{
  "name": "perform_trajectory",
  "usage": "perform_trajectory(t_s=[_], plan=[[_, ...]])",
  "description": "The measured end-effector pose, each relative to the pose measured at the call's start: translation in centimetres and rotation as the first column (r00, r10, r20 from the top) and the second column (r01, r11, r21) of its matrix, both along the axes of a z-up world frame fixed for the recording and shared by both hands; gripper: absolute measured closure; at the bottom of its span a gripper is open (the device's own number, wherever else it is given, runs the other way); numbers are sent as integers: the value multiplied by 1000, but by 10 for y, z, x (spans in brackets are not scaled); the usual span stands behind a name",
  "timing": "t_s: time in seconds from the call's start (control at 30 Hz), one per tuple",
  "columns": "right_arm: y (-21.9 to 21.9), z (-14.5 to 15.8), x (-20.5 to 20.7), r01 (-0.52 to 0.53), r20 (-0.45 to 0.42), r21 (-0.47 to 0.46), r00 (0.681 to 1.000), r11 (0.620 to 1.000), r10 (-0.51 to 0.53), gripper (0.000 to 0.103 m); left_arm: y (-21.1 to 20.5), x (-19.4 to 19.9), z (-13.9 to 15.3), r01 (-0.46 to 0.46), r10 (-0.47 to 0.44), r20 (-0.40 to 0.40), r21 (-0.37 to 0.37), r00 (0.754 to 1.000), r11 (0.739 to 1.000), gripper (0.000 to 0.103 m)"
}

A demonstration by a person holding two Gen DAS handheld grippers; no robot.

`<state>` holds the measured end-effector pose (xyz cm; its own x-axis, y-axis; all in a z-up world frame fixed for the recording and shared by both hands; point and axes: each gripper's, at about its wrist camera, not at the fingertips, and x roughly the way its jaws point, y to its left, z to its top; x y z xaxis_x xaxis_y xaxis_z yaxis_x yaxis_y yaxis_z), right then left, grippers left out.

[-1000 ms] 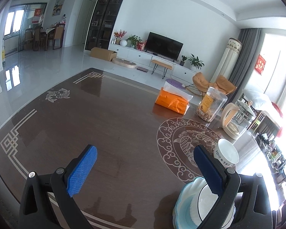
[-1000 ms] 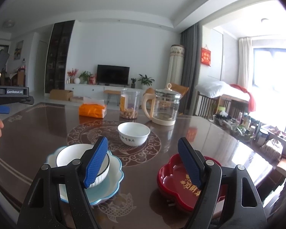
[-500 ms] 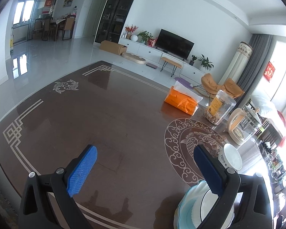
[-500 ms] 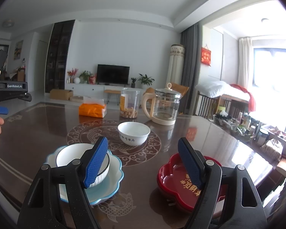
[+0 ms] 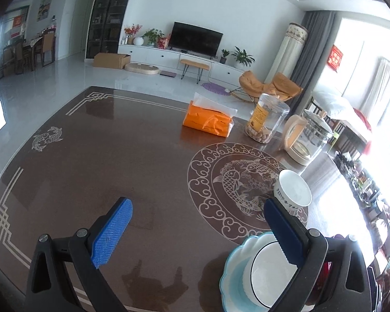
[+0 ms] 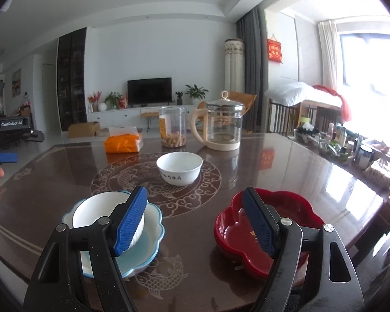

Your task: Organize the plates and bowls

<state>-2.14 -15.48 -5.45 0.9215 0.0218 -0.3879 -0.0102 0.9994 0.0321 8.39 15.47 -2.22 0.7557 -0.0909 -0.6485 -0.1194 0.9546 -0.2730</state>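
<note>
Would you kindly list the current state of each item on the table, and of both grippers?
Left gripper: open, empty.
Right gripper: open, empty.
White ribbed bowl: upright, nested in light blue scalloped plate.
White inscribed bowl: upright, empty.
Red lobed dish: upright, empty.
Glass kettle: lidded.
Clear plastic jar: nearly empty.

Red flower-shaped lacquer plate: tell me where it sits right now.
In the right wrist view the red flower-shaped lacquer plate sits on the dark table's near right, right of the scalloped blue plate holding a white bowl.

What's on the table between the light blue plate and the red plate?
Nothing: in the right wrist view, only bare tabletop separates the light blue plate from the red plate.
</note>
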Motion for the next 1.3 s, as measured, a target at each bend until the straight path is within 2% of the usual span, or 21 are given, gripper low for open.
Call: perform_trajectory(t_s=[0.13, 0.27, 0.4, 0.5, 0.57, 0.6, 0.67, 0.77, 0.87, 0.9, 0.93, 1.0, 1.07, 1.17, 1.23, 1.3], plan=[[-15, 11, 31, -90, -93, 71, 991, 993, 97, 24, -24, 47, 2, 133, -128, -91, 44, 988, 990, 2], [-45, 30, 92, -95, -249, 202, 958, 975, 145, 24, -51, 101, -4, 243, -244, -195, -29, 950, 970, 3], [-73, 28, 162, -21, -427, 306, 891, 952, 157, 24, -94, 150, -18, 344, -339, -292, -36, 894, 938, 3], [-84, 11, 203, 39, -540, 329, 828, 944, 153, 24, -129, 177, -33, 415, -395, -345, -14, 852, 910, 11], [-86, -2, 225, 54, -598, 361, 779, 931, 186, 24, -144, 194, -45, 429, -406, -378, -27, 832, 903, 22], [-87, -8, 232, 67, -614, 372, 766, 926, 191, 24, -150, 202, -51, 428, -407, -395, -38, 824, 903, 23], [-90, -18, 247, 102, -632, 390, 752, 915, 186, 24, -159, 214, -61, 412, -396, -416, -55, 819, 909, 34], [-92, -31, 267, 143, -648, 426, 738, 893, 191, 25, -169, 226, -72, 404, -389, -432, -62, 813, 913, 38], [-86, -36, 283, 144, -655, 405, 734, 903, 177, 26, -174, 233, -79, 399, -378, -434, -47, 818, 916, 42], [-83, -36, 288, 137, -657, 387, 734, 912, 169, 33, -176, 235, -80, 398, -375, -435, -42, 818, 917, 43], [-79, -38, 292, 125, -661, 371, 732, 920, 167, 45, -178, 237, -82, 396, -372, -438, -39, 818, 918, 46], [-73, -44, 301, 110, -673, 353, 720, 929, 171, 57, -181, 240, -87, 393, -370, -445, -42, 816, 918, 53], [-69, -51, 308, 104, -678, 338, 716, 935, 165, 62, -184, 243, -91, 392, -372, -447, -50, 813, 918, 63], [-67, -59, 315, 102, -685, 321, 712, 942, 156, 72, -187, 243, -95, 393, -375, -441, -53, 816, 918, 71], [-67, -65, 317, 107, -692, 325, 704, 940, 159, 82, -189, 243, -98, 391, -372, -436, -49, 819, 919, 71], [-69, -68, 317, 107, -687, 341, 707, 934, 169, 82, -189, 242, -99, 384, -367, -430, -49, 825, 922, 74]])
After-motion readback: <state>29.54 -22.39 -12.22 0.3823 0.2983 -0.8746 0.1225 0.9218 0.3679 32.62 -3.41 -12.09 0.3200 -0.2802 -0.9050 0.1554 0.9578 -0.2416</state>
